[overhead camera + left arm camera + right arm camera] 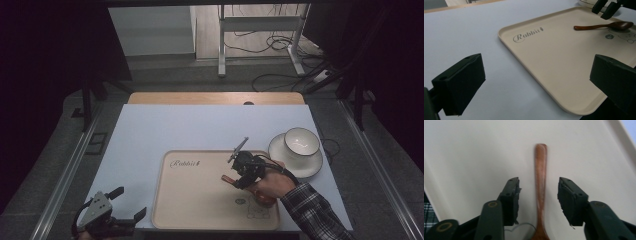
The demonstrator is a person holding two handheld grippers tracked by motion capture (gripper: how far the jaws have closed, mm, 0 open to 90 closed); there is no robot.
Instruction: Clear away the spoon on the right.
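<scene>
A brown wooden spoon (540,192) lies flat on a beige serving tray (200,200) printed with the word "Rabbit", as a person's right gripper (538,195) hangs over it with its jaws parted on either side of the handle, neither pad touching the wood. In the right gripper view the handle runs straight up between the two black jaws, with the bowl end at the bottom edge of the frame. From the high view the right gripper (241,176) sits over the right half of the tray, the hand (272,182) behind it emerging from a plaid sleeve (312,212), and the tip of the spoon (228,178) pokes out to the left of the jaws, toward the tray's middle.

The left gripper (127,205) rests at the near left corner of the white tabletop (200,127), just off the tray's near left corner, with its jaws spread wide and nothing between them. Its own view looks across the tray (554,65) to the spoon (602,26) near the far right corner, the bowl beside a small cartoon print, with the right gripper's (604,8) black jaw tips just above it.

A white bowl (301,142) stands on a white plate (295,160) on the tabletop just beyond the tray's far right corner.
</scene>
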